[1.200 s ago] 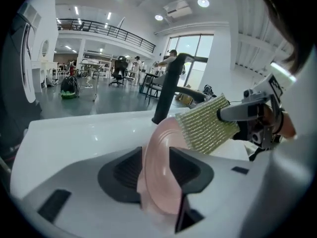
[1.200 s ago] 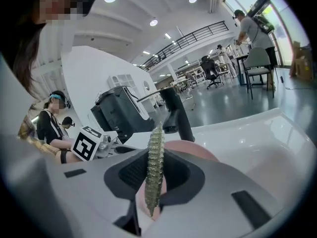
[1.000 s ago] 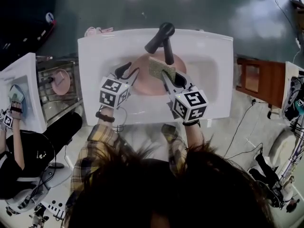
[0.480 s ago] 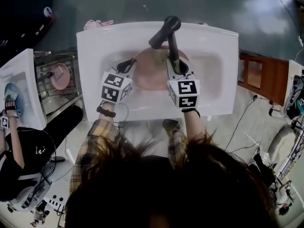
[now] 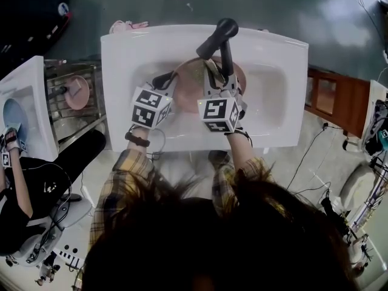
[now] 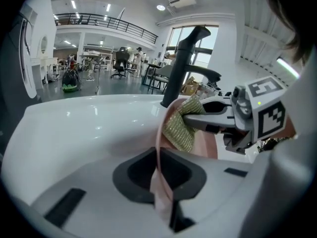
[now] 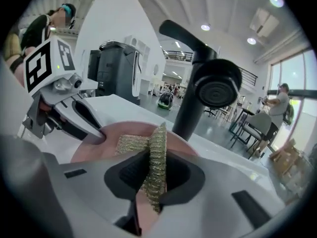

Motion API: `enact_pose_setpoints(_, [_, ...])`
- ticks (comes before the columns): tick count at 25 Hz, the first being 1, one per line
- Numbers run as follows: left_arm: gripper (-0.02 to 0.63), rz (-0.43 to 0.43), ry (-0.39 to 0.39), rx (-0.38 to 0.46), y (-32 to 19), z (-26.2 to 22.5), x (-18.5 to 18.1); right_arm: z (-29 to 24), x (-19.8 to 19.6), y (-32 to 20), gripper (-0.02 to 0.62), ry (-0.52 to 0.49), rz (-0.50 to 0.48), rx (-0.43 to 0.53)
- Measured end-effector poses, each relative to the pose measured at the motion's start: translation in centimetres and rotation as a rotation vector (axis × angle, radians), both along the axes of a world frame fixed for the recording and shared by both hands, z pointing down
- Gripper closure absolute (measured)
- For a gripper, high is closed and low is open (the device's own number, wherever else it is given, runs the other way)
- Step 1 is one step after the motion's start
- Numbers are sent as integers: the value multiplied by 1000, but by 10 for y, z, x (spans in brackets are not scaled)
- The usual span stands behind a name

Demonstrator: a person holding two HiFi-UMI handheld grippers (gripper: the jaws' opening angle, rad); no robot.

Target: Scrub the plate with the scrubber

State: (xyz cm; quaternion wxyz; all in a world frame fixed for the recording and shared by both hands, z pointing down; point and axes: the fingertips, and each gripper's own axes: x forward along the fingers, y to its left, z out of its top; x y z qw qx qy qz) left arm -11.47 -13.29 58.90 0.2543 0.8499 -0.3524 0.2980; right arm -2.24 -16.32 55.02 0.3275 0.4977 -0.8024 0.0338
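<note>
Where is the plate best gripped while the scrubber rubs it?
At the thin rim on its left edge, from the person's side. The plate stands tilted in the sink, so that rim is free; the left gripper has just closed on it, clear of the scrubber.

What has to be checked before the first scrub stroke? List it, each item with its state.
1. The left gripper holds the plate by its rim; its jaws have just closed on it: ok.
2. The right gripper is clamped on the scrubber: ok.
3. The scrubber lies against the plate's face: ok.
4. The plate is inside the sink: ok.
5. Clearance between the faucet and the right gripper: cannot tell.
</note>
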Motion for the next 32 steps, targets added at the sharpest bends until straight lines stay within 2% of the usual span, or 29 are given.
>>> enact_pose_setpoints(7, [575, -11, -9, -7, -2, 1, 0, 11, -25, 10, 522, 81, -118, -39])
enact_pose_setpoints(11, [575, 0, -39, -2, -1, 3, 0, 21, -31, 22, 522, 131, -160, -69])
enact_pose_setpoints(16, [575, -31, -19, -11, -1, 2, 0, 40, -39, 44, 522, 187, -235, -153])
enact_pose_setpoints(19, [575, -36, -38, -13, -2, 4, -1, 59, -40, 65, 522, 181, -273, -252])
enact_pose_setpoints(22, [578, -37, -56, -24, -1, 7, -2, 74, -30, 81, 520, 203, -301, -343])
enact_pose_setpoints(26, [578, -47, -61, -19, 1, 7, -2, 81, -13, 90, 520, 267, -339, -378])
enact_pose_setpoints(32, [580, -48, -65, -38, 2, 9, 1, 81, 31, 93, 518, 294, -280, -412])
